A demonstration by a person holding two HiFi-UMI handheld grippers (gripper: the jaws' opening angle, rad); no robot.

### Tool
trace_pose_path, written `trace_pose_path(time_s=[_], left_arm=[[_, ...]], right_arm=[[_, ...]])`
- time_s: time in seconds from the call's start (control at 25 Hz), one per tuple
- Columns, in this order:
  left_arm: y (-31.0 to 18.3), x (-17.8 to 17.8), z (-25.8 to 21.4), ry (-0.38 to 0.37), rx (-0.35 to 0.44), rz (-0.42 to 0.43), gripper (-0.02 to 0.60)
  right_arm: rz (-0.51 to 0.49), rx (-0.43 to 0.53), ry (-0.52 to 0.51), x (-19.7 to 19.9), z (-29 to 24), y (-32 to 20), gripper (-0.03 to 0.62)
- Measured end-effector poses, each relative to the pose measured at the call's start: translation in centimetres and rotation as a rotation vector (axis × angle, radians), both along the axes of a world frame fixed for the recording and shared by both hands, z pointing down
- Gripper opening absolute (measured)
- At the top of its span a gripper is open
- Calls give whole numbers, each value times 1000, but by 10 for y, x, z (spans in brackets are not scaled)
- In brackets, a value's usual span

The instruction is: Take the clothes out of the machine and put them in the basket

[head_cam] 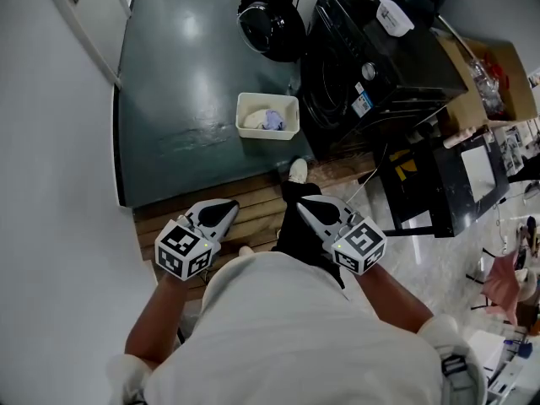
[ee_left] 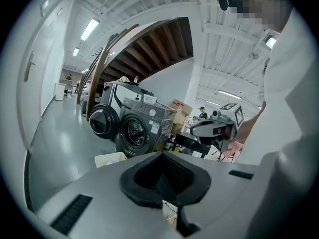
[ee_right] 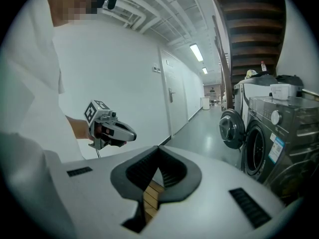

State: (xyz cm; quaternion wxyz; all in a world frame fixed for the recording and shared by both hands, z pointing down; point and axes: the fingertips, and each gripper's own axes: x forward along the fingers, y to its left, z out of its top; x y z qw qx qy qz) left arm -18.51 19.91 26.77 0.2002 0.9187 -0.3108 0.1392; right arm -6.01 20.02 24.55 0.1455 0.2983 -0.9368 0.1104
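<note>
A dark front-loading washing machine (head_cam: 371, 66) stands at the upper right with its round door (head_cam: 270, 24) swung open; its drum shows in the left gripper view (ee_left: 135, 131). In front of it on the green floor sits a white basket (head_cam: 288, 104) with a pale cloth and a bluish cloth (head_cam: 272, 121) in it. My left gripper (head_cam: 226, 207) and right gripper (head_cam: 307, 204) hover side by side close to my body, well short of the basket. Both are shut with nothing between the jaws (ee_left: 162, 154) (ee_right: 158, 148).
I stand on a wooden slatted platform (head_cam: 253, 201) at the edge of the green floor (head_cam: 186, 74). A white wall (head_cam: 51, 142) runs along the left. A cardboard box (head_cam: 498, 74) and a dark table (head_cam: 472, 175) stand right of the machine.
</note>
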Motion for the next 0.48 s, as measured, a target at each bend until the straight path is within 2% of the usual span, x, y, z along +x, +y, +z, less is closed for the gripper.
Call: trace_pose_path(time_s=[0.48], left_arm=[[-1,-1,7,-4,-7,-14,-2]], right_arm=[[-15,-2,2,-4,5,-6,5]])
